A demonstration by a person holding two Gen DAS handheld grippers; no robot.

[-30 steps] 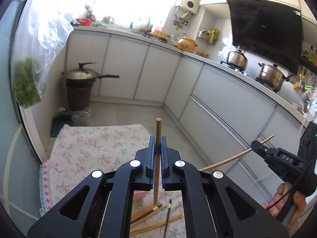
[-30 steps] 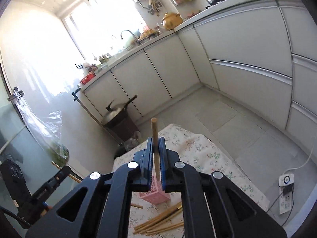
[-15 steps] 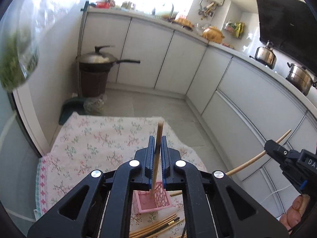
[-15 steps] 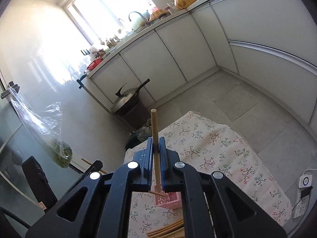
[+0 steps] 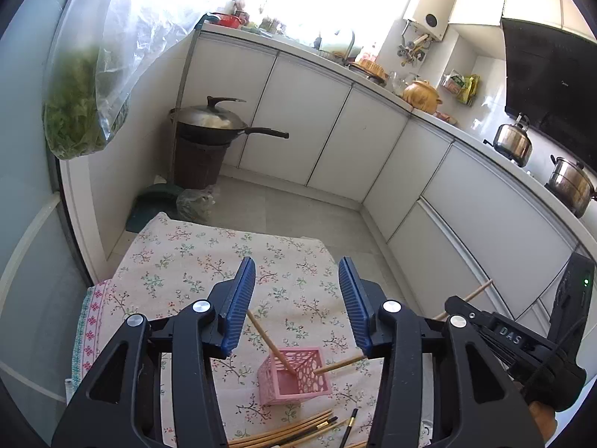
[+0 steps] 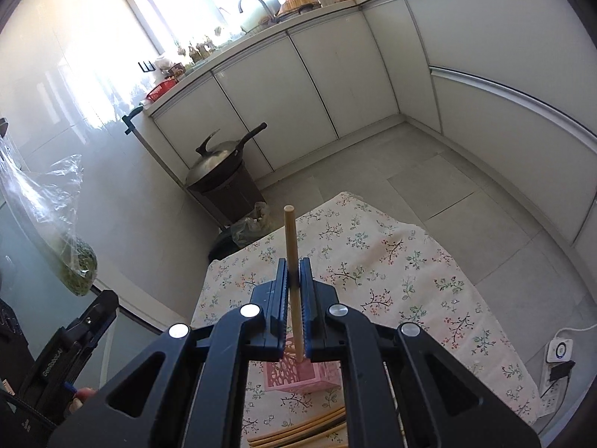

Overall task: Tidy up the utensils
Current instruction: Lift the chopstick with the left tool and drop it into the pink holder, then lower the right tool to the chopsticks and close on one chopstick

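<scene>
A pink lattice holder [image 5: 294, 377] stands on the flowered cloth. My left gripper [image 5: 296, 272] hovers just above it and its jaws are opening. A wooden chopstick [image 5: 266, 338] leans free in the holder below the gap, no pad pressing on it. My right gripper [image 6: 294, 265] is shut on a second chopstick [image 6: 290, 239], held upright. Its lower end reaches the holder [image 6: 317, 377]. In the left wrist view that gripper [image 5: 485, 321] comes in from the right, its chopstick tip [image 5: 337, 366] at the holder's rim. Several loose chopsticks [image 5: 294, 431] lie in front of the holder.
The small table's flowered cloth [image 5: 179, 261] ends at a floor drop on the far and right sides. A lidded wok on a bin [image 5: 209, 123] and a hanging bag of greens [image 5: 82, 112] are at left. A power strip [image 6: 558, 358] lies on the floor.
Both grippers have come down toward the pink holder. The left jaws have spread and let go of their chopstick, which now leans in the holder. The right chopstick's lower end has reached the holder.
</scene>
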